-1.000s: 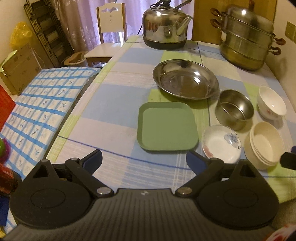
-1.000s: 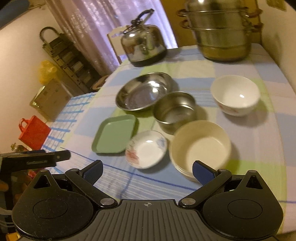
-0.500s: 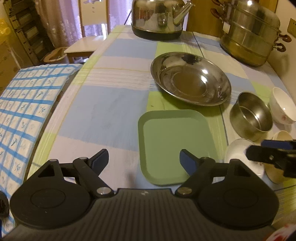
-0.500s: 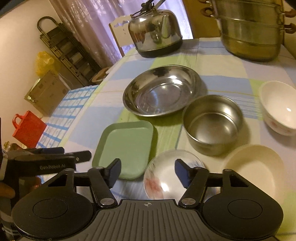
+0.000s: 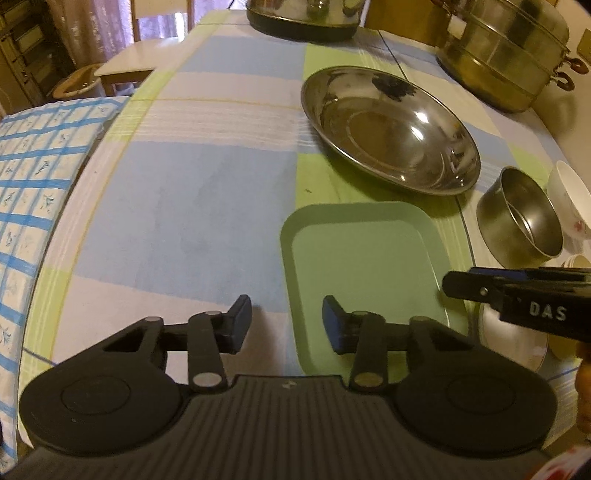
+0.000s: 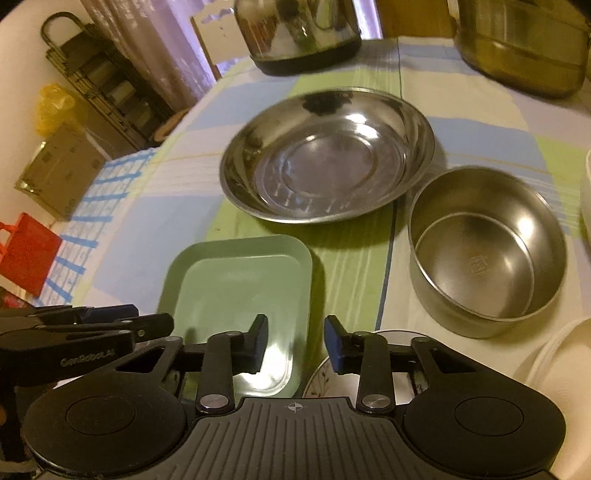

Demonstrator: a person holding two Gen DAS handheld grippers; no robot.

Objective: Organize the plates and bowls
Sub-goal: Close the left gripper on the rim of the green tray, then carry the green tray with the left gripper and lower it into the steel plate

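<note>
**Two grippers low over the green tray, both narrowed on nothing**

The counter (image 5: 192, 206), under a checked cloth of blue, green and white, carries everything, and the green tray (image 5: 364, 258) serves as the landmark here. Beyond the tray, at the far end of the counter, stand a stacked steel steamer pot (image 5: 506, 55) and a steel kettle (image 5: 303, 18). Just behind the tray lies the wide steel dish (image 5: 391, 129), close to the tray's far edge but apart from it. To the tray's right sits the round steel bowl (image 6: 487, 254), and farther right again a white bowl (image 5: 570, 199) at the frame edge. At the tray's near right corner lies a small flowered plate (image 6: 332, 373), mostly hidden, with a cream bowl (image 6: 557, 362) beside it.

The left gripper (image 5: 286, 325) hangs over the tray's near left corner, one finger above the cloth and one above the tray. Its jaws have just been closing and stand narrow, with nothing pressed between them. The right gripper (image 6: 295, 343) hangs over the tray's near right edge, between the tray and the flowered plate; its jaws have also just been closing, stand narrow, and grip nothing.
</note>
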